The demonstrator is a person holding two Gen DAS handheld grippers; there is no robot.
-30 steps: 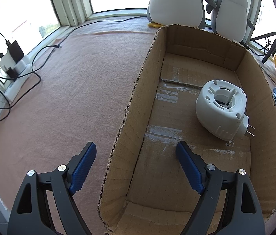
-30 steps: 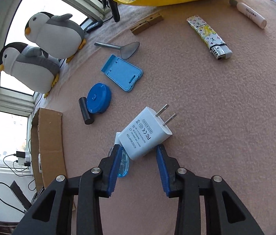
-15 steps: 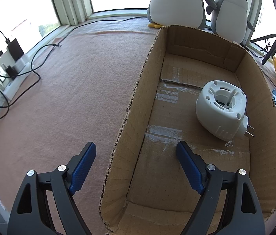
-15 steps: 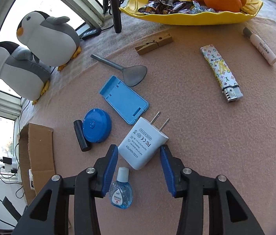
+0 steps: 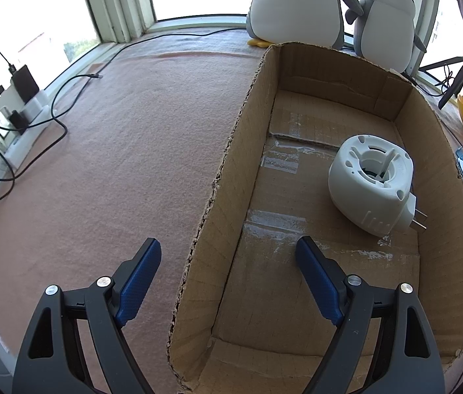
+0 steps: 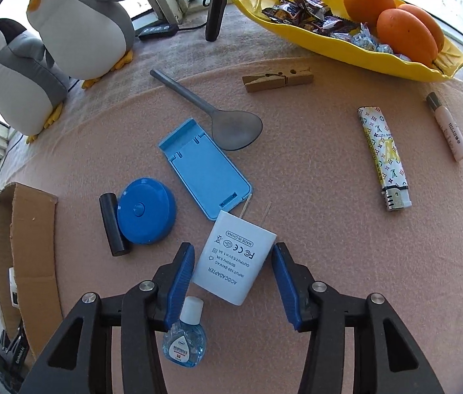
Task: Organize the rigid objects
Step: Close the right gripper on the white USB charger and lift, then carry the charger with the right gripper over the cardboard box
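The left gripper (image 5: pixel 228 256) points steeply down, its blue-padded fingers (image 5: pixel 139 272) spread wide, one on each side of a cardboard wall without pressing it. The right gripper (image 6: pixel 233 262) also points steeply down; its fingers (image 6: pixel 180 275) flank a white charger and are closing, with narrow gaps on both sides.

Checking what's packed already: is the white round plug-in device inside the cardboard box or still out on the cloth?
Inside. The white round plug-in device lies on the floor of the brown cardboard box, prongs toward its right wall.
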